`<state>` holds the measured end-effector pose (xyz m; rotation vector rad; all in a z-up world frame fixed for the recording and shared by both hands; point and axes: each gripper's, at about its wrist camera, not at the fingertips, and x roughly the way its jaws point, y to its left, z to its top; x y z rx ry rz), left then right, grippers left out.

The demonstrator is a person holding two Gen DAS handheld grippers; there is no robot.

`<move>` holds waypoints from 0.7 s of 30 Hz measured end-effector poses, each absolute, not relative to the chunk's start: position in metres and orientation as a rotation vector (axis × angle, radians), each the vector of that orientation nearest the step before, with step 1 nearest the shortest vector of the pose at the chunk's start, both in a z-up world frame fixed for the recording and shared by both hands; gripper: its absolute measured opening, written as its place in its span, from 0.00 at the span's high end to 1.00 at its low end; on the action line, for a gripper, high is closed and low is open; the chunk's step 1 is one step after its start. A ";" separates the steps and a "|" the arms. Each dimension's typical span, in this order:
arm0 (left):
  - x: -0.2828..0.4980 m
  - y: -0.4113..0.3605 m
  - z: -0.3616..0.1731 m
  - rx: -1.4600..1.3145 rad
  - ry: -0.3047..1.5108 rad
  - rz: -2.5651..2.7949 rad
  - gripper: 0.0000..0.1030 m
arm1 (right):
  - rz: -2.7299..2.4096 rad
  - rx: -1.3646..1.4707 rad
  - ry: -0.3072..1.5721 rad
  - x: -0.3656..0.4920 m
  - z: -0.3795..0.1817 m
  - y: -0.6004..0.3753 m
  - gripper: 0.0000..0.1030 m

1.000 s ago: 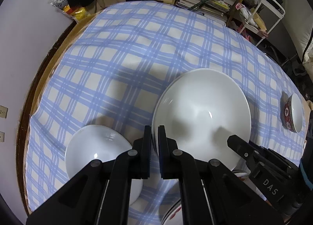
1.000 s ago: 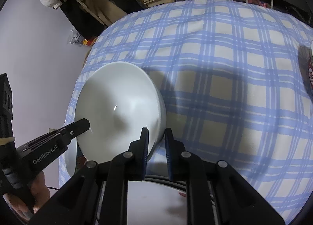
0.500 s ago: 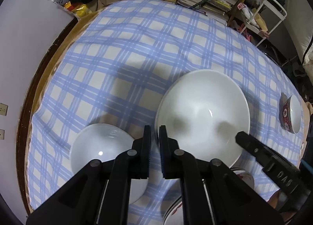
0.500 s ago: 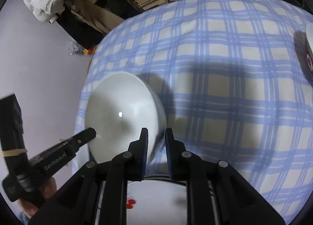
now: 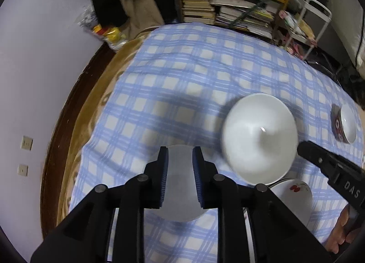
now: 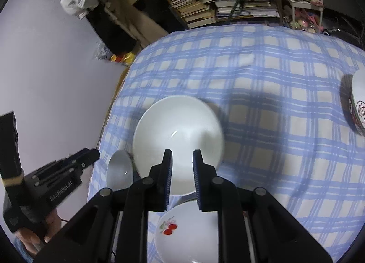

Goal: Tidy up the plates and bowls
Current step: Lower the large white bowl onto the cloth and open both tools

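Left gripper [image 5: 180, 172] hovers above the desk with its jaws a modest way apart and nothing between the pads; they have just been opening, and the small plain white ceramic bowl [image 5: 180, 185] seen through the gap lies on the cloth below, untouched. Right gripper [image 6: 181, 172] stands likewise narrowly parted and empty, its jaws also just opened a little, over the near rim of the large white ceramic bowl [image 6: 178, 139]. That large bowl rests upright on the blue-and-white checked tablecloth [image 6: 273, 80], near the left edge of the desk, free of both grippers; judging by how both hang clear of it, it looks set down and let go. Just beside it on the left sits the small bowl, and at the near edge lies a white plate with a red cherry print [image 6: 189, 233], partly under the large bowl's rim. A red-patterned bowl [image 6: 359, 105] stands well apart towards the right edge. Grouping by kind seems the aim, so the scattered bowls probably remain to be nested.
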<state>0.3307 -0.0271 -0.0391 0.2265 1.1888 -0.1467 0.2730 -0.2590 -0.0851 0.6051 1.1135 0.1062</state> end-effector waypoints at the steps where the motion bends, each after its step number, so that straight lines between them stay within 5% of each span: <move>1: 0.330 -0.021 -0.038 0.221 1.186 -0.138 0.79 | 0.112 0.602 1.118 0.273 -0.084 -0.255 0.74; 5: 0.326 0.007 -0.036 0.206 1.186 -0.100 0.74 | 0.127 0.585 1.113 0.269 -0.079 -0.239 0.49; 9: 0.320 0.029 -0.034 0.220 1.168 -0.072 0.47 | 0.146 0.557 1.114 0.269 -0.076 -0.220 0.35; 14: 0.316 0.063 -0.035 0.194 1.187 -0.023 0.24 | 0.120 0.482 1.088 0.268 -0.068 -0.197 0.03; 21: 0.310 0.090 -0.039 0.191 1.190 -0.006 0.19 | 0.085 0.453 1.036 0.264 -0.056 -0.179 0.01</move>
